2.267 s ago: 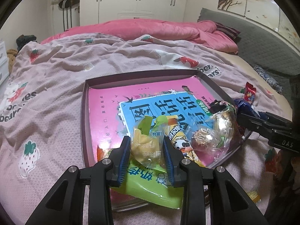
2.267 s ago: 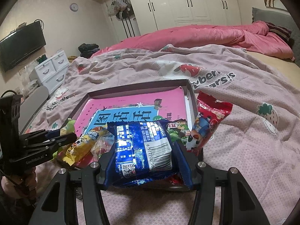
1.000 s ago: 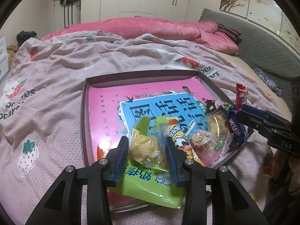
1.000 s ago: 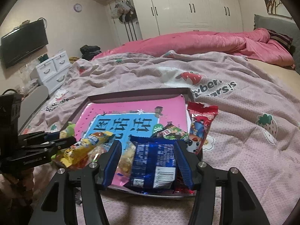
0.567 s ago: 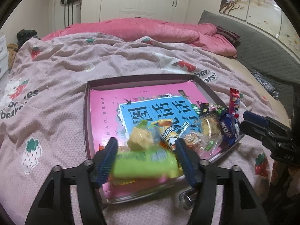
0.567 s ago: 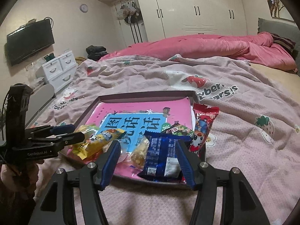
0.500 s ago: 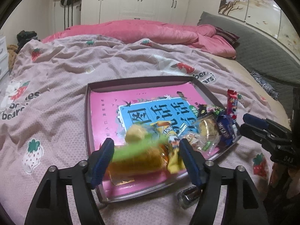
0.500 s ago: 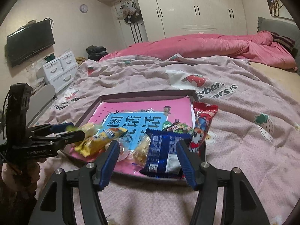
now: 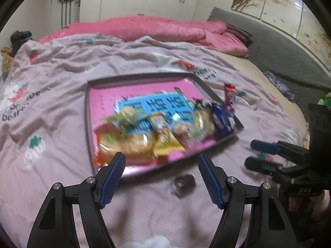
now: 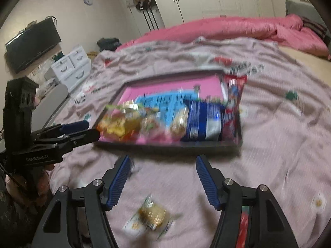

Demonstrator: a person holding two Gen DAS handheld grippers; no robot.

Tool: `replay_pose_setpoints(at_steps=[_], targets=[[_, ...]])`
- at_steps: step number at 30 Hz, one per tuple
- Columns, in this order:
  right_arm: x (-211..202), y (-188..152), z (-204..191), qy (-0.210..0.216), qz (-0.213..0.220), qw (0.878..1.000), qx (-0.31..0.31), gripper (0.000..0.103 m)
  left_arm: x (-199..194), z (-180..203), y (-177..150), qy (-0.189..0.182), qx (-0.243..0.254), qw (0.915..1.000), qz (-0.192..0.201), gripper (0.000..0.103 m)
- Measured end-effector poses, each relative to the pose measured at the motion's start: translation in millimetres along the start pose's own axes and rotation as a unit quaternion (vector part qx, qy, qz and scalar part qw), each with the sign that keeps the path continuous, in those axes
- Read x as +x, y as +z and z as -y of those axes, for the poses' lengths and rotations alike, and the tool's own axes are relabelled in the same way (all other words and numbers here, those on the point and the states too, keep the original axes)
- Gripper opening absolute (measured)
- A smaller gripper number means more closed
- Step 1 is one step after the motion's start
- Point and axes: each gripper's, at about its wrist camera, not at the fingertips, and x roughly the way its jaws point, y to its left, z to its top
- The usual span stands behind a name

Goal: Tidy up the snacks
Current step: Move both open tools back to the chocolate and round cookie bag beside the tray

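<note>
Left tongs point(image 9: 160, 177): blue pads apart, nothing between them, poised over the pale pink strawberry-print bedspread point(image 9: 51, 95) just short of the tray's near rim. Right tongs point(image 10: 162, 178): jaws opening, also empty, hanging over bedspread in front of the tray.

Risks as I judge them:
- Both views are smeared; if I commit to a grasp now I may misplace the pads.
- The soft, rumpled bed lets the shallow dark-rimmed tray with the pink printed liner point(image 9: 144, 78) tilt; a nudge to its rim could spill the pile.
- The tall red packet point(image 10: 234, 101) leans at the tray's right edge and could tip out.

Snacks: most sit crowded along the tray's near side, among them an orange-yellow crinkly bag point(image 9: 126, 142), a yellow wrapper point(image 9: 165, 140) and a blue foil packet point(image 10: 203, 119). Strays on the bedspread: a small dark wrapped sweet point(image 9: 183, 184) near the left tongs, a clear-wrapped golden pastry point(image 10: 152, 217) just below the right tongs.
</note>
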Motion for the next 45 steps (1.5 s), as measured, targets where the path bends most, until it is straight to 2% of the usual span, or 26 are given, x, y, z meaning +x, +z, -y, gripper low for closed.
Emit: replay_pose_setpoints(at_steps=[13, 25, 26, 28, 36, 37, 41, 42, 45], targets=[[18, -31, -22, -0.028, -0.083, 0.995, -0.054, 0.068, 23, 22, -24, 0.001, 0.021, 0.9983, -0.054, 0.075], [43, -43, -25, -0.048, -0.134, 0.987, -0.079, 0.072, 46, 16, -30, -0.005, -0.012, 0.9969, -0.078, 0.075], [42, -42, -26, -0.046, -0.128, 0.987, -0.082, 0.071, 49, 16, -29, -0.006, -0.016, 0.9967, -0.079, 0.075], [43, -39, -26, -0.044, -0.121, 0.988, -0.085, 0.060, 52, 15, -28, -0.004, -0.021, 0.9966, -0.079, 0.075], [50, -33, -33, -0.039, -0.103, 0.986, -0.129, 0.043, 62, 21, -31, -0.011, -0.027, 0.9955, -0.090, 0.074], [51, -33, -34, -0.039, -0.104, 0.985, -0.134, 0.040, 63, 21, -31, -0.009, -0.025, 0.9955, -0.090, 0.073], [51, -29, -34, -0.039, -0.096, 0.985, -0.137, 0.031, 66, 22, -31, -0.003, -0.021, 0.9954, -0.093, 0.041], [49, -29, -32, -0.037, -0.090, 0.986, -0.133, 0.029, 66, 21, -31, -0.010, -0.024, 0.9952, -0.095, 0.038], [49, -25, -29, -0.023, -0.087, 0.988, -0.122, 0.027, 65, 22, -30, -0.013, -0.021, 0.9952, -0.095, 0.038]])
